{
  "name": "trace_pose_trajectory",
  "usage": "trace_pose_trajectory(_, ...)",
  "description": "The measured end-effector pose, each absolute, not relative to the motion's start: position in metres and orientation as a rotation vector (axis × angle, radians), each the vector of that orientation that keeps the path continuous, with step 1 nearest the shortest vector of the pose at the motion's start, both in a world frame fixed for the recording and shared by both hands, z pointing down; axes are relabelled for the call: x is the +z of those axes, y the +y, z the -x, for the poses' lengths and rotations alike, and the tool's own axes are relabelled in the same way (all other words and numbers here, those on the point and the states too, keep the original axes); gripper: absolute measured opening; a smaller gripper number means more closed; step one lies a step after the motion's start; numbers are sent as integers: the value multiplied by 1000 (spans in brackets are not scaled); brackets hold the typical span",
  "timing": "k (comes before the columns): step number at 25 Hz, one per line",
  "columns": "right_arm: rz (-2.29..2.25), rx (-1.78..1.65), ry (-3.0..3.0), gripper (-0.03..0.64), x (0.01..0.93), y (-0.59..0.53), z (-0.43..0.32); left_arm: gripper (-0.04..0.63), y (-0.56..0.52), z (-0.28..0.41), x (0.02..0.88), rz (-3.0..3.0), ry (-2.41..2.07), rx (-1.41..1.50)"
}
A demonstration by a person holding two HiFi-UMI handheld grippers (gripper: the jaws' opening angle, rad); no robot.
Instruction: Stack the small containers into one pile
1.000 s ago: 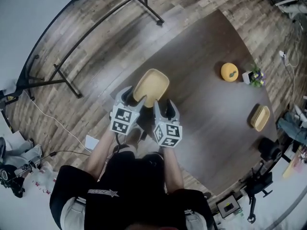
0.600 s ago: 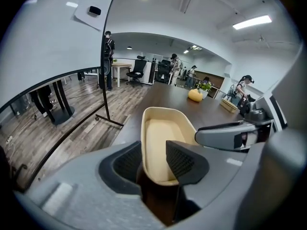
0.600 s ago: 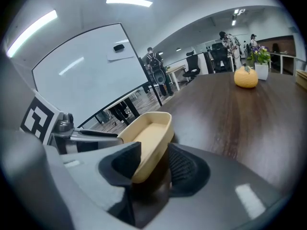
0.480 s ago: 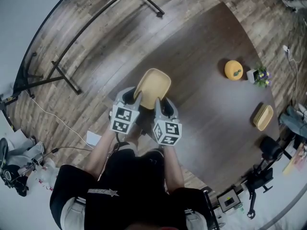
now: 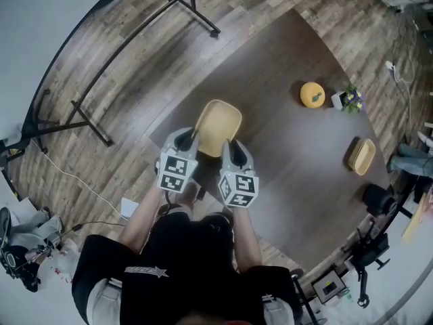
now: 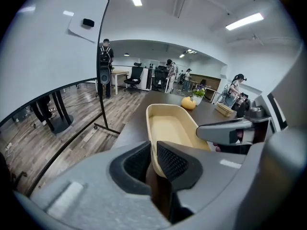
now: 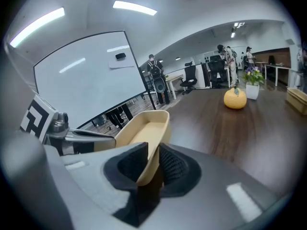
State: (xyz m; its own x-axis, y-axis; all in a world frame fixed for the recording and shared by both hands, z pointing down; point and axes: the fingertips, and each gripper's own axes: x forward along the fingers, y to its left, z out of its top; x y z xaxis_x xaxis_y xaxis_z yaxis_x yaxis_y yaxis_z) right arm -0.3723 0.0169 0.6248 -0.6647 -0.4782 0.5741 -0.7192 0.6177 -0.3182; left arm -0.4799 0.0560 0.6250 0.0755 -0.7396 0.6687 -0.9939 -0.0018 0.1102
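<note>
A tan oblong container sits at the near left corner of the dark table. My left gripper pinches its near rim from the left, and my right gripper pinches the same rim from the right. Both sets of jaws have just been closing, with the rim between them. In the left gripper view, the left gripper has the container wall squeezed between its pads. In the right gripper view, the right gripper grips the container edge likewise. A second tan container lies far right on the table.
An orange pumpkin-shaped object and a small potted plant stand at the table's far right. A black metal stand crosses the wooden floor left of the table. People and office chairs are in the far background of the left gripper view.
Both grippers' jaws have narrowed onto the near rim of the tan container. The hands and the container stay at about the same spot on the table.
</note>
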Motion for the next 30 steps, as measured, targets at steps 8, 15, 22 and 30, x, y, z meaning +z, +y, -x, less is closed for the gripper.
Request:
trace_pose_trajectory(8, -1152, 697, -2409, 60, 566, -3, 310, 40, 27, 423, 561, -1968, -1701, 534)
trace_pose_trajectory(15, -1380, 678, -2372, 48, 519, -17, 222, 40, 2, 338, 518, -2141, -1609, 536)
trace_pose_trajectory(22, -1595, 684, -2299, 35, 495, -26, 130, 40, -19, 244, 495, -2300, -1485, 549)
trace_pose_trajectory(30, -1805, 669, -2179, 32, 477, -37, 12, 43, -45, 127, 479, -2457, -1307, 562)
